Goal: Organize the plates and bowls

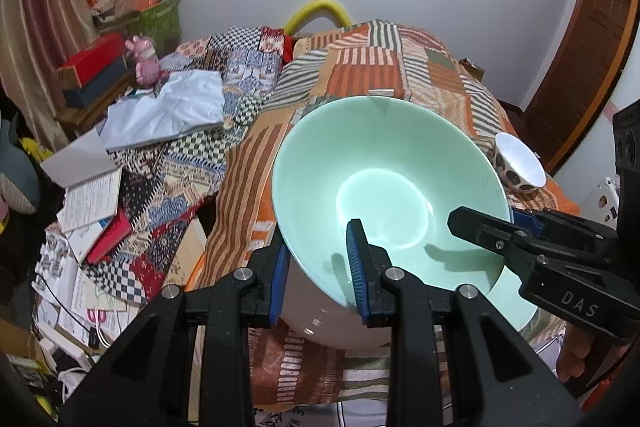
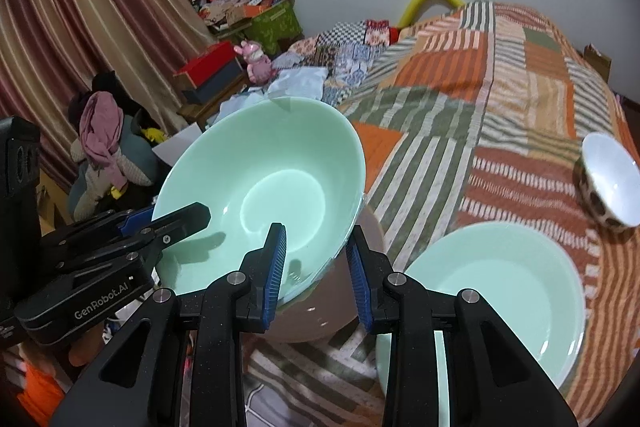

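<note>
Straddling its rim with parted fingers, both grippers flank the tilted green bowl (image 1: 384, 187), opening upward.

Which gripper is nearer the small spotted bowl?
Right. The right gripper straddles the green bowl's rim on the side toward the spotted bowl; the left gripper straddles the opposite rim.

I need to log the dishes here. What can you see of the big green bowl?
The big green bowl is glossy mint inside, pale outside, seemingly glazed ceramic, wide, deep and empty. It tilts above the patchwork cloth. The left gripper and right gripper each straddle its rim, one finger inside; contact isn't clear.
</note>
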